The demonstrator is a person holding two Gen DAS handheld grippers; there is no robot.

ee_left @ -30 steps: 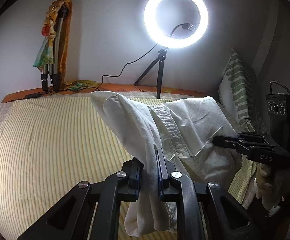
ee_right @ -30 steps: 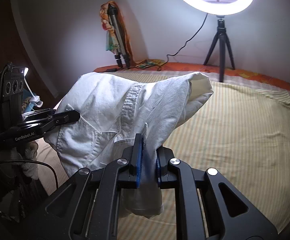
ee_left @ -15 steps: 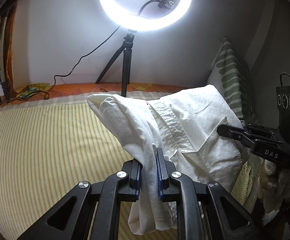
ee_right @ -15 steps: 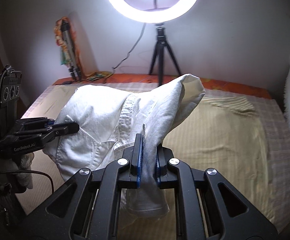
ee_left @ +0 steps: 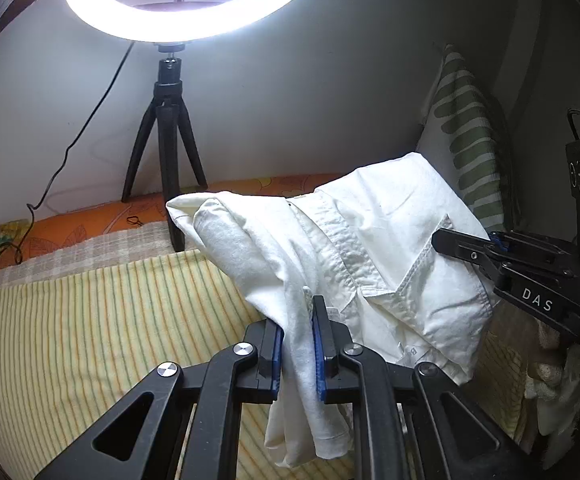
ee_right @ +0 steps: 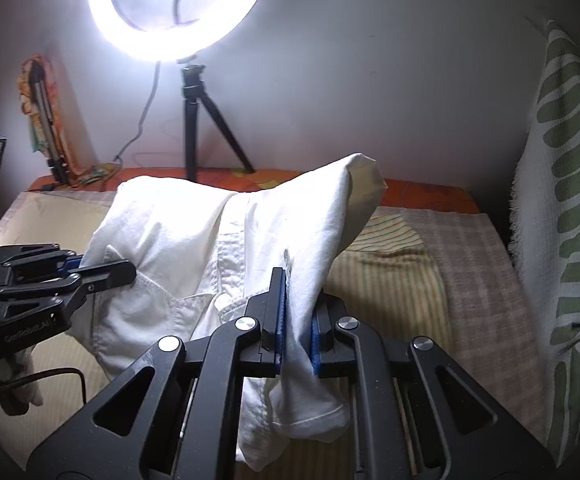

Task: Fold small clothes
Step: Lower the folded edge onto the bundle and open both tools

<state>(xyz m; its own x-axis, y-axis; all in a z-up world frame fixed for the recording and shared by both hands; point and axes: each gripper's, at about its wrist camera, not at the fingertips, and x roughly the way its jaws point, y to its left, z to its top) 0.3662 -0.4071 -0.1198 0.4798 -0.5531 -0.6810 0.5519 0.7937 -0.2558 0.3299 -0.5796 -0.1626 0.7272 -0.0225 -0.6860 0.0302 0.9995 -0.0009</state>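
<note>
**Mara:** Striped bedding (ee_left: 89, 320) covers the bed under both cameras, with a white wall behind. Nearest each lens, what is the tool doing?

**Jon:** Each one is clamped on cloth. The left tool (ee_left: 298, 344) has its blue pads pressed together on a bunched fold of the white shirt (ee_left: 390, 264), and a tail of fabric hangs below them. The right tool (ee_right: 296, 328) pinches another bunch of that shirt the same way, with a loose end drooping under it.

**Mara:** So the shirt is off the bed?

**Jon:** It looks that way, though I can't see whether its lower edge brushes the bedding. It is stretched between the two tools, button placket and chest pocket facing the cameras, and a puffed part that I take for a sleeve stands up beyond each grip.

**Mara:** Why hold it like that?

**Jon:** My guess is that two spread grips let the cloth hang open and flatten, so it can be laid on the bedding squarely before any fold. Folding proper seems not yet begun.

**Mara:** And beyond the shirt?

**Jon:** Behind it, at the bed's far edge, stands a black tripod (ee_left: 165, 152) carrying a lit ring light (ee_left: 129, 20), its cable trailing off along the wall. To the right of the shirt a green-and-white patterned pillow (ee_right: 562, 208) leans upright. Far to the left of the shirt, in the right camera, a folded tripod (ee_right: 47, 120) with colourful cloth on it is propped against the wall.
</note>
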